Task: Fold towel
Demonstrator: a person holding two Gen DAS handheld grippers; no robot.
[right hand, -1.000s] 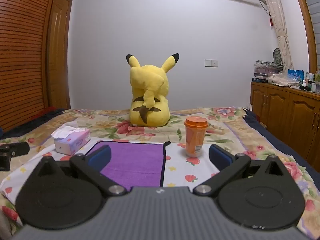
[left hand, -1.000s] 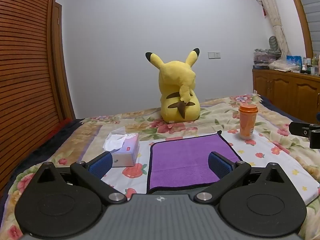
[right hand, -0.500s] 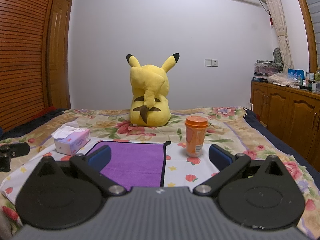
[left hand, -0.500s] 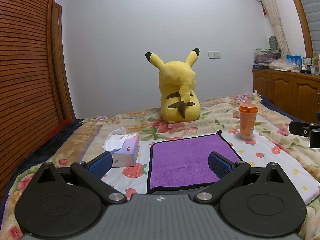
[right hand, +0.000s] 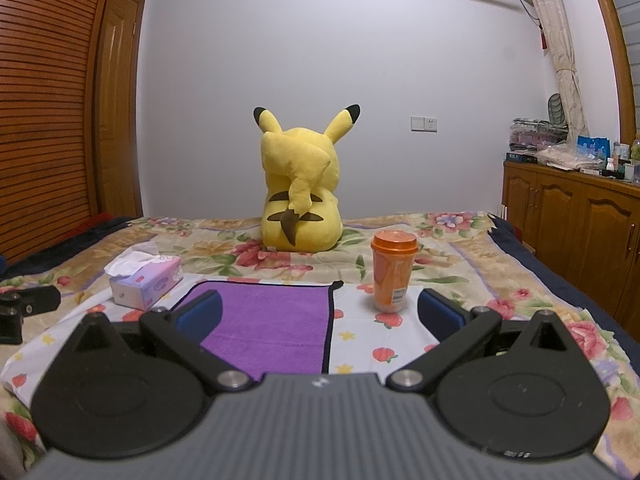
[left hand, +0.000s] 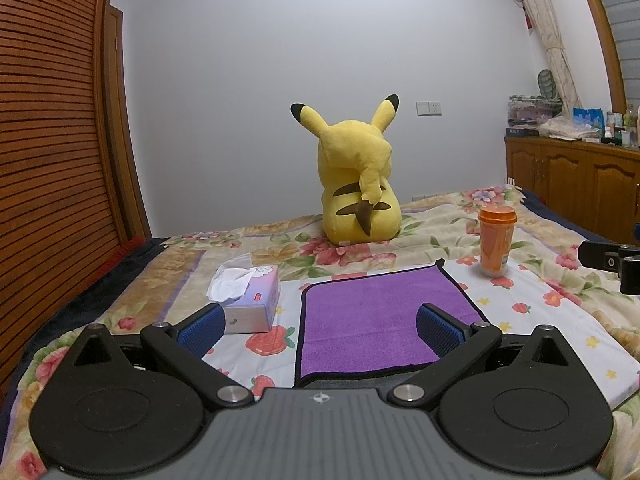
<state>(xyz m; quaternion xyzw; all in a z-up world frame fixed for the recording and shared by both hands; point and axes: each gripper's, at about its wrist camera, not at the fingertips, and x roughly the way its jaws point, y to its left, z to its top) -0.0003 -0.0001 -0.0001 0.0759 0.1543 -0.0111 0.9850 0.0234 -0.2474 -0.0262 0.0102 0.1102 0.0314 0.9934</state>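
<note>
A purple towel with a dark edge lies flat on the floral bedspread; it also shows in the right wrist view. My left gripper is open and empty, held above the towel's near edge, its blue pads wide apart. My right gripper is open and empty, held near the towel's right edge. The right gripper's tip shows at the far right of the left wrist view. The left gripper's tip shows at the far left of the right wrist view.
A tissue box stands left of the towel. An orange cup stands at its far right corner. A yellow plush toy sits behind. A wooden cabinet is at right, a slatted wooden wall at left.
</note>
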